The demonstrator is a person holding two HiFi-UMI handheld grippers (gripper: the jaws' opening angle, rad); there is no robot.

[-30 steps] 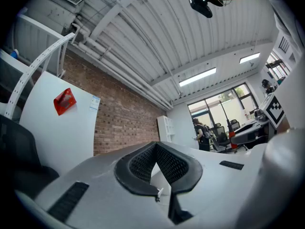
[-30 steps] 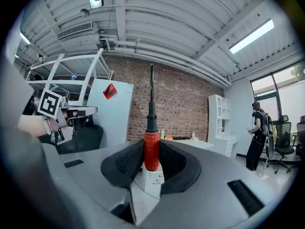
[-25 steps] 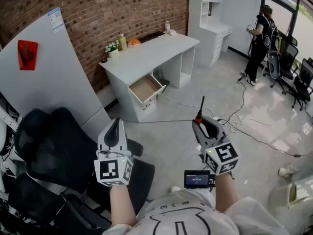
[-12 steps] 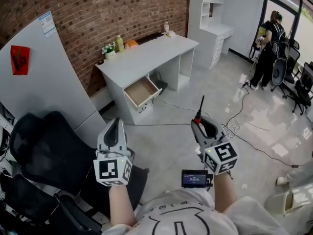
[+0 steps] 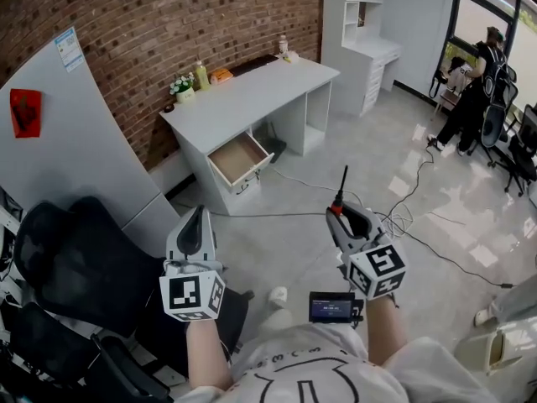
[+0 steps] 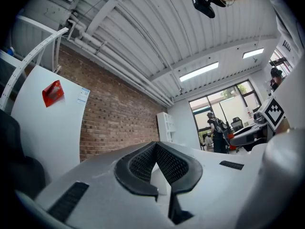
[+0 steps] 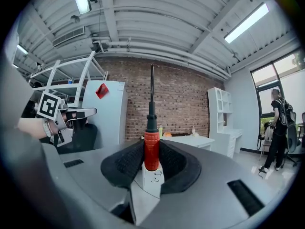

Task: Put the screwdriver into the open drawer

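At four o'clock from the head view's centre, the right tongs are clamped on the red handle of a screwdriver, whose black shaft points toward twelve. At eight o'clock, the left tongs are pressed together with nothing between them. Well apart, at ten o'clock from the screwdriver, the open drawer juts from the white counter.

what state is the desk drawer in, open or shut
Open. In the head view the drawer juts out from the front of the white desk, its bare wooden inside exposed; nothing shows in it.
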